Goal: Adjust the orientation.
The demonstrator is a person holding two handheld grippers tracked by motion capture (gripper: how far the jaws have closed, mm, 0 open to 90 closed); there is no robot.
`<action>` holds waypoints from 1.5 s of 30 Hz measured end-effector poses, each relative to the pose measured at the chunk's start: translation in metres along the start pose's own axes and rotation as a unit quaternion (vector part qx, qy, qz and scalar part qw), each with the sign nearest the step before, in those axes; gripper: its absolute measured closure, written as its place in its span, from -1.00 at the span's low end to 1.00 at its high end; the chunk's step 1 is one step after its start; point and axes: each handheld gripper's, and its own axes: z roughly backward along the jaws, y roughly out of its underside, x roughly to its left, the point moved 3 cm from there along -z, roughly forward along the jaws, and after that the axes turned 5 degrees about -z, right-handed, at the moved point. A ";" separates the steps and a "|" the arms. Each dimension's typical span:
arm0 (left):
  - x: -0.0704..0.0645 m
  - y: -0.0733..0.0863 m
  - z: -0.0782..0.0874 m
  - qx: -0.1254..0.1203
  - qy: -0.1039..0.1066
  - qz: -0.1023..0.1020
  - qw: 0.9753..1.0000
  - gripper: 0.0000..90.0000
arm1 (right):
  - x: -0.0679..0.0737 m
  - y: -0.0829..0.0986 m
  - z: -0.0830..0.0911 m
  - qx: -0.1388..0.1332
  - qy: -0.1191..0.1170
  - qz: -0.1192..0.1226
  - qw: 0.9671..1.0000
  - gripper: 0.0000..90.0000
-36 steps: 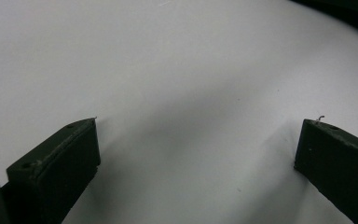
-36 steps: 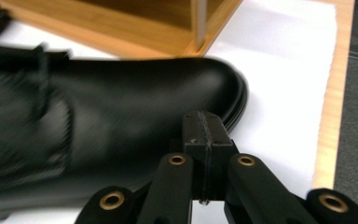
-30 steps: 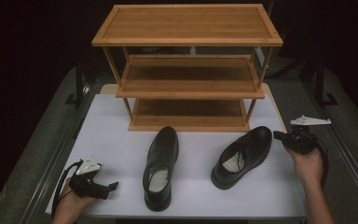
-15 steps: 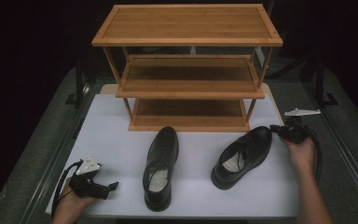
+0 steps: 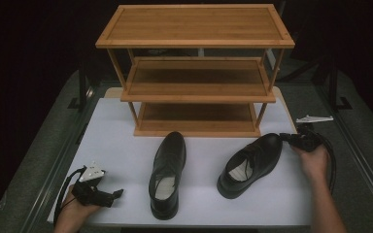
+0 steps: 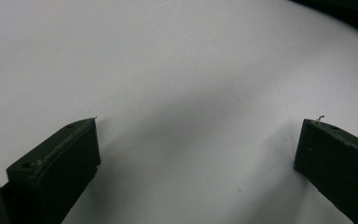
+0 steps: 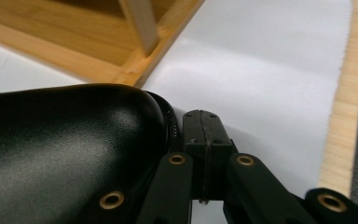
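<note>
White sheet [image 5: 126,145] under wooden rack [image 5: 194,73]; right claw [image 7: 204,135] pressed together beside shoe [image 5: 252,162]; left claw [image 6: 196,140] spread.

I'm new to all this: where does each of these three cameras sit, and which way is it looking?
High view: above the person's side, facing forward and down on the white table, rack and two shoes; both hands and forearms show.
Left gripper view: rides the left gripper, facing bare tabletop between its open jaws.
Right gripper view: rides the right gripper, jaws together, against the right shoe, with the rack's corner beyond.
Shared: high and right gripper views both show that shoe and the rack.
</note>
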 end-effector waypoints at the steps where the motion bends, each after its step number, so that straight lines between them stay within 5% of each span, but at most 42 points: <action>1: 0.000 0.000 0.000 0.000 0.000 0.000 1.000 -1.00 | 0.002 0.000 0.001 0.003 0.000 0.001 1.000 1.00; 13: 0.000 0.000 0.000 -0.002 -0.001 0.000 1.000 -1.00 | 0.030 0.013 0.008 0.020 -0.017 0.032 0.999 1.00; 37: 0.000 0.000 0.000 -0.002 0.000 0.000 1.000 -1.00 | 0.088 0.016 -0.004 0.042 -0.057 0.083 0.994 1.00; 45: 0.000 0.000 0.000 -0.001 0.000 0.000 1.000 -1.00 | 0.090 0.016 -0.003 0.032 -0.062 0.079 0.994 1.00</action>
